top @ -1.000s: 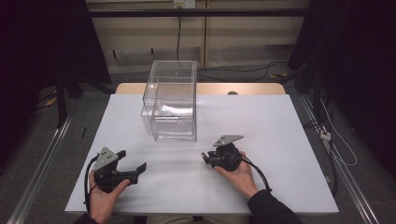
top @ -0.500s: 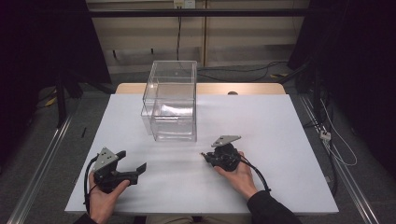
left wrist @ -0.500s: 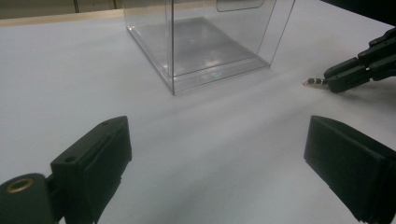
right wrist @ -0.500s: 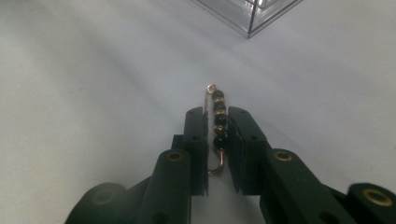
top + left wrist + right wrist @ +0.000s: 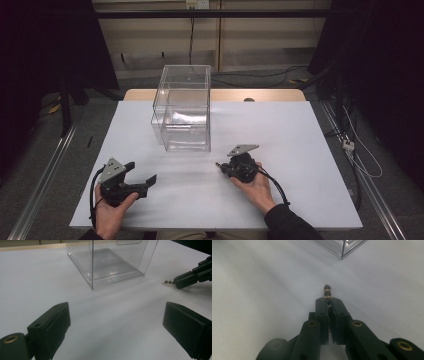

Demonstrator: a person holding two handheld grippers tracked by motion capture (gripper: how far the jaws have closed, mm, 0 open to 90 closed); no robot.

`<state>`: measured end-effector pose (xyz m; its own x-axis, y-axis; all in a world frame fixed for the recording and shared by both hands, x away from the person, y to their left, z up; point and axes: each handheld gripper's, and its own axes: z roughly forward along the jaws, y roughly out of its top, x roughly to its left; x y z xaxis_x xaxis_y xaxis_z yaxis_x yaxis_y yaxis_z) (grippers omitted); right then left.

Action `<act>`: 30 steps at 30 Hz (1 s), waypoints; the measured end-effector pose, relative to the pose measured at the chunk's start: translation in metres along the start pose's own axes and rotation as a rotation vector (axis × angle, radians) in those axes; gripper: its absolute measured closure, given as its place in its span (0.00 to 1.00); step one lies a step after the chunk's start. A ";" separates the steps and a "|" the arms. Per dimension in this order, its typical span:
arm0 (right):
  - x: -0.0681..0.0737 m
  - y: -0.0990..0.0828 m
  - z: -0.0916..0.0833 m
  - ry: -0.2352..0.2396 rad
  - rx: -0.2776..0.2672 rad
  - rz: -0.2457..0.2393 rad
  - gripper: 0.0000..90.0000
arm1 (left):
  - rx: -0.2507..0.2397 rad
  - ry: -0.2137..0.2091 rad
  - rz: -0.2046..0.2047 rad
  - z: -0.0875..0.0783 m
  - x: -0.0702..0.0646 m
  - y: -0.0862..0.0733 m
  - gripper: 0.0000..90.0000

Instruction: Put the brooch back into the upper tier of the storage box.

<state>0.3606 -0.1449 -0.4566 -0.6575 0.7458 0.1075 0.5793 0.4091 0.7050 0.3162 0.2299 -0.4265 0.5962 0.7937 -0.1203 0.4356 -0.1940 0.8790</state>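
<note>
Our right gripper has just been closing and now pinches a small beaded chain, a short end poking past its tips, on the table just in front of the clear box. We judge it light, limp and slippery, best nipped mid-length. Our left gripper gapes wide, holding nothing, farther from the box.

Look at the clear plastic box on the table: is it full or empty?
Empty. Through the clear box only its own walls and bare floor show in the high view and the left gripper view.
</note>
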 end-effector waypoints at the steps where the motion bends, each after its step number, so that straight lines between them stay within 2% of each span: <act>1: 0.000 0.000 0.000 0.003 0.000 0.001 0.95 | 0.000 -0.001 -0.001 0.000 0.000 0.000 0.08; 5: 0.001 0.000 -0.003 0.018 -0.014 -0.005 0.95 | -0.003 0.001 0.002 0.000 0.000 0.000 0.08; 13: 0.000 -0.001 -0.009 0.017 -0.047 0.000 0.95 | -0.002 0.006 0.009 0.000 -0.001 0.000 0.09; 20: -0.001 -0.001 -0.017 0.047 -0.093 -0.008 0.95 | 0.002 0.010 0.012 -0.001 -0.001 0.001 0.09; 23: -0.001 -0.001 -0.019 0.048 -0.106 -0.012 0.95 | 0.000 0.007 0.009 -0.001 -0.001 0.000 0.09; 24: -0.001 -0.001 -0.022 0.052 -0.120 -0.007 0.95 | -0.015 -0.023 -0.001 -0.001 0.000 0.001 0.07; 30: -0.003 -0.001 -0.029 0.066 -0.152 -0.005 0.95 | -0.021 -0.027 0.002 -0.002 0.000 0.001 0.06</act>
<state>0.3481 -0.1629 -0.4372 -0.6930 0.7060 0.1459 0.4998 0.3247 0.8030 0.3157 0.2307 -0.4250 0.6151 0.7776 -0.1304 0.4201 -0.1833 0.8888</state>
